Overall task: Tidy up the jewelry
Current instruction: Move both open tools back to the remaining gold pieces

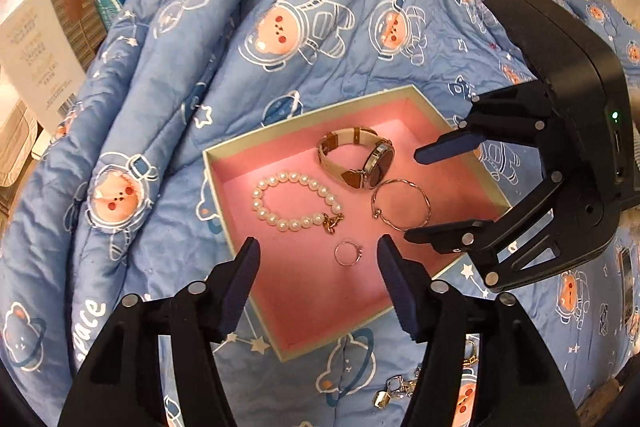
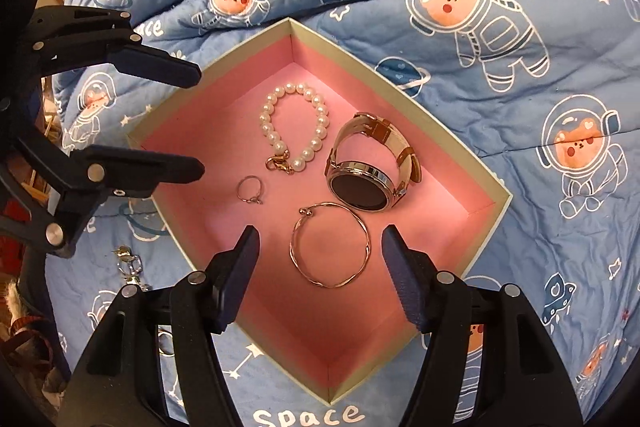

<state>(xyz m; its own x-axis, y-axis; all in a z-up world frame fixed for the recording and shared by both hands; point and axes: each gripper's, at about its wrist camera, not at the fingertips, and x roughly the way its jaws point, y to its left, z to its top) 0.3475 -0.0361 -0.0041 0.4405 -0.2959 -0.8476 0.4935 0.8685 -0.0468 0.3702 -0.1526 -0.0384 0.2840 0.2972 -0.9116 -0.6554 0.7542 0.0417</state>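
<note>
the shallow pink-lined box (image 2: pixel 486 183) sits mid-frame on a blue astronaut-print quilt (image 2: pixel 500 75), holding a pearl bracelet (image 2: pixel 294 129), leather-strap watch (image 2: pixel 370 169), thin gold bangle (image 2: pixel 330 251) and small ring (image 2: pixel 249 190). left gripper (image 1: pixel 318 257) and right gripper (image 2: pixel 320 247) both gape, empty.

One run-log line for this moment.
left hand-held gripper: open, above ring | right hand-held gripper: open, above bangle | box: also pearl bracelet, watch

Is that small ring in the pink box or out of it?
In. The ring lies flat on the box's pink floor, untouched, beside the pearl bracelet.
</note>
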